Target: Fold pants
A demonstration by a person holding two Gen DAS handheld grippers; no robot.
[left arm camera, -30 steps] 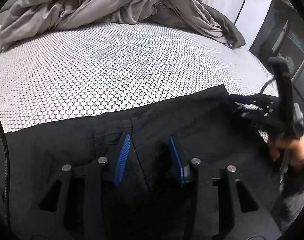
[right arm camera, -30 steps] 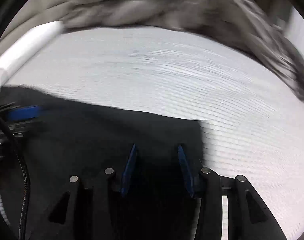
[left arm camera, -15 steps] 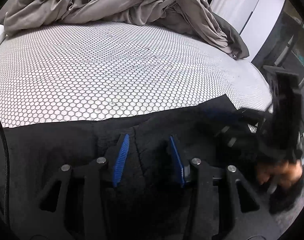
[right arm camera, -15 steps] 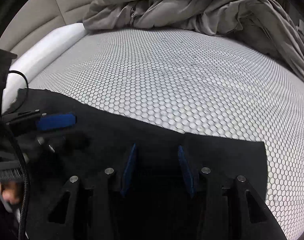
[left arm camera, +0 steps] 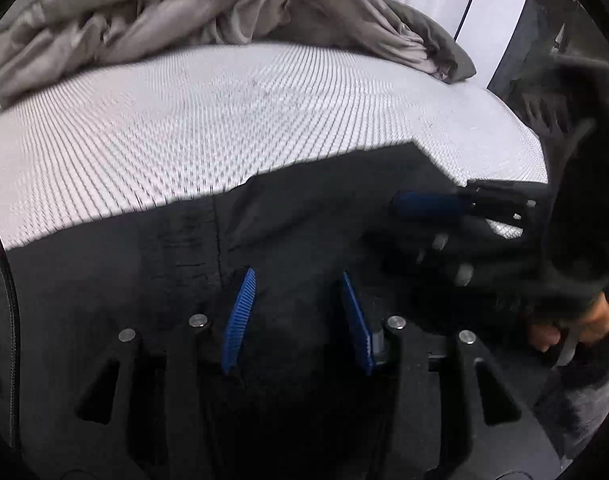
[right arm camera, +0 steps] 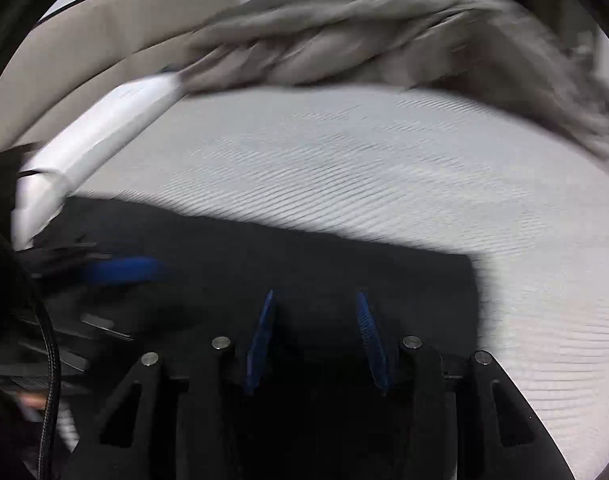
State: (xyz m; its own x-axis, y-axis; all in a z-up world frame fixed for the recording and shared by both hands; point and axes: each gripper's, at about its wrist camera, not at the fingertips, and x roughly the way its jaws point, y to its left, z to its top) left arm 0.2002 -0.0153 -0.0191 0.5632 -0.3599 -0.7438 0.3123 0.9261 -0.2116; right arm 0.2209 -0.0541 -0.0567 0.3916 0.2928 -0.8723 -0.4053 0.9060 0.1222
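The black pants (left arm camera: 304, 208) lie flat along the near side of the bed; they also show in the right wrist view (right arm camera: 312, 264). My left gripper (left arm camera: 296, 280) is open over the dark cloth, its blue pads apart with nothing between them. My right gripper (right arm camera: 314, 300) is open too, low over the pants near their right edge. Each gripper shows in the other's view: the right one at the right (left arm camera: 432, 204), the left one at the left (right arm camera: 124, 270). Both views are blurred by motion.
The bed has a white sheet with a honeycomb print (left arm camera: 224, 120). A crumpled grey duvet (left arm camera: 208, 8) is piled at the far side. A white bolster (right arm camera: 96, 128) runs along the left edge by the beige headboard (right arm camera: 84, 52). A white door (left arm camera: 456, 4) stands at the far right.
Both grippers have shifted over the pants while staying open. The right gripper has come closer to the left one. The right wrist view has swung and is blurred again.
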